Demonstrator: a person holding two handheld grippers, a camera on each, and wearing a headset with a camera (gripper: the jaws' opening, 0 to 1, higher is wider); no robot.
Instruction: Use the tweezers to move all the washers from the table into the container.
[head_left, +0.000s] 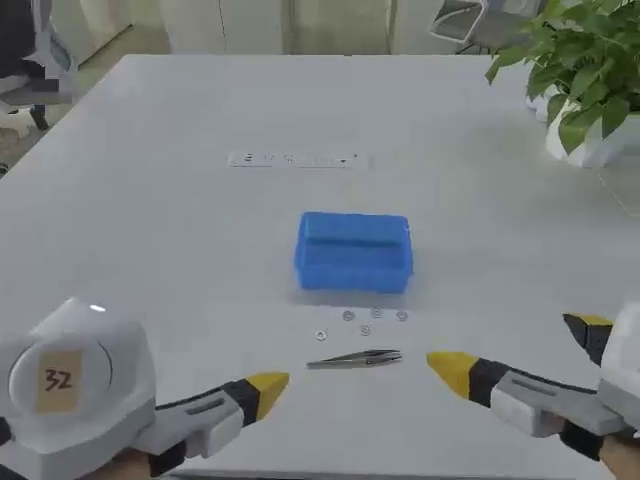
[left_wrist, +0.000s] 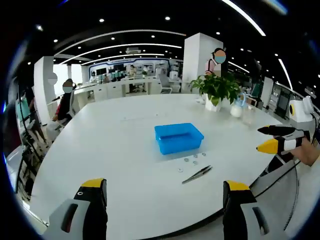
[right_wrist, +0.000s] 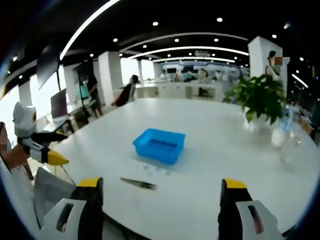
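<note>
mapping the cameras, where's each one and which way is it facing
Head view: on the headset, looking down at the container, tweezers and washers; left gripper and right gripper at bottom.
Left gripper view: on the left gripper, facing the container between its open jaws; right gripper at right.
Right gripper view: on the right gripper, facing the container; left gripper at left.
Shared: container and tweezers in all.

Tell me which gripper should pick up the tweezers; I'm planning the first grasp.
Right, probably, though narrowly. Both grippers are open and flank the tweezers, but the tweezers' thicker end points toward the right gripper, about level with its near finger; the left gripper faces the thin end.
</note>
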